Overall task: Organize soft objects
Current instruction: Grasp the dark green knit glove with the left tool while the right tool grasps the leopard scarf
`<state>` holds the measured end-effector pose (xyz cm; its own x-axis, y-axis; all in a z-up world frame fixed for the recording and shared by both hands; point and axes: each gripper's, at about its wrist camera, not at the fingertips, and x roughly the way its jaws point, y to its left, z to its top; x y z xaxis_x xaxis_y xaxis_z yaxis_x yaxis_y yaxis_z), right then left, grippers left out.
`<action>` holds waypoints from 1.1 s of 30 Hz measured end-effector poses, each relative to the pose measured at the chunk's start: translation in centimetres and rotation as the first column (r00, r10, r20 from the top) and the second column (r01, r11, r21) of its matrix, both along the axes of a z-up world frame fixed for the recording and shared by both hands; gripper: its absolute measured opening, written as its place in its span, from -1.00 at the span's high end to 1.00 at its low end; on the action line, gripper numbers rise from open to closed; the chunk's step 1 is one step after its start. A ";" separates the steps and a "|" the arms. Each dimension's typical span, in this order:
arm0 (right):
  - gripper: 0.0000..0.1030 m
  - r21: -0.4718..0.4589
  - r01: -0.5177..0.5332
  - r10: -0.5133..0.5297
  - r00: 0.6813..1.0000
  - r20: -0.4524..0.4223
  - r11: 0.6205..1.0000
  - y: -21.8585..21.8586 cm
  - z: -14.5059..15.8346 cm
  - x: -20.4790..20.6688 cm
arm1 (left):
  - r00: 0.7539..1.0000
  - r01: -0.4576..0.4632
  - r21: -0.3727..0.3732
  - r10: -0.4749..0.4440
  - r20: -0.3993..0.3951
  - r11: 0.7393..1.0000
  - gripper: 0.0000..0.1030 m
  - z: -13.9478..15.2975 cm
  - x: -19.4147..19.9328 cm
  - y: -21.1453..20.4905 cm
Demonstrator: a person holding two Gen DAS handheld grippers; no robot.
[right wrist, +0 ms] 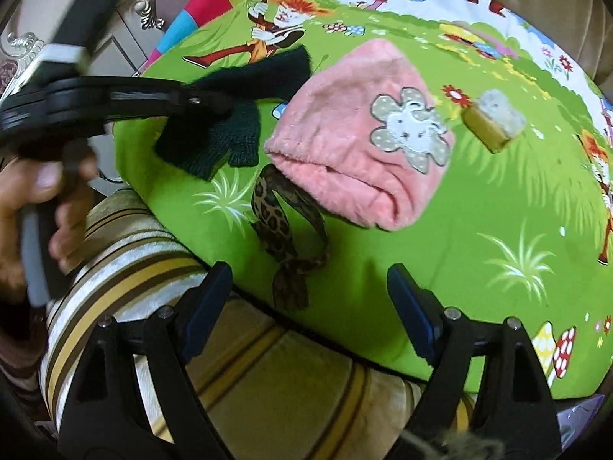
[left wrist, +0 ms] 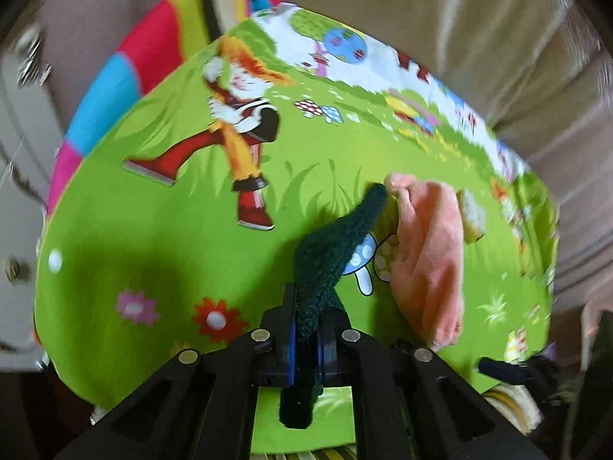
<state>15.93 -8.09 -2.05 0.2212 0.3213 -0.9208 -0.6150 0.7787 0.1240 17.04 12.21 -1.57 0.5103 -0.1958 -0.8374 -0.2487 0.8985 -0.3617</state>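
Note:
A dark green knitted glove [left wrist: 337, 245] lies on the green cartoon-print cloth [left wrist: 153, 253], and my left gripper [left wrist: 306, 306] is shut on its near end. The right wrist view shows that left gripper [right wrist: 214, 103] from the side, pinching the glove [right wrist: 230, 130], with a person's hand [right wrist: 38, 199] on its handle. To the right of the glove lies a pink plush hat [right wrist: 356, 161] with a flower patch, and past it a yellow sponge [right wrist: 494, 122]. My right gripper [right wrist: 308, 272] hangs open just above the near end of a leopard-print band [right wrist: 283, 222], with nothing between its fingers.
The green cloth [right wrist: 459, 249] covers a rounded surface whose near edge drops to a striped cream and yellow cushion [right wrist: 153, 268]. A multicoloured striped cloth [left wrist: 126, 76] shows behind at left. Beige fabric [left wrist: 498, 38] rises at the back, and a pale ornate cabinet [right wrist: 126, 30] stands far left.

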 end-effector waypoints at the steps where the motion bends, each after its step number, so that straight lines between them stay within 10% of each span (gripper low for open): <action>1: -0.65 -0.005 -0.002 0.002 1.000 -0.002 1.000 0.3 -0.2 0.2 | 1.000 -0.017 -0.025 0.017 0.011 1.000 0.85 0.1 -0.5 0.5; 12: -0.63 -0.092 -0.031 0.031 1.000 -0.001 0.995 3.8 -2.6 2.1 | 0.982 -0.104 -0.244 0.138 0.129 0.964 0.85 1.4 -4.7 3.4; 19: 0.55 -0.077 -0.066 0.068 0.998 0.013 0.995 4.2 -2.5 1.9 | 0.975 -0.111 -0.291 0.161 0.155 0.950 0.85 1.7 -5.5 3.6; 33: 0.64 0.090 -0.049 0.040 0.994 0.099 0.995 -0.3 2.9 -1.4 | 0.942 -0.047 -0.277 0.135 0.308 0.960 0.85 4.9 -8.2 2.4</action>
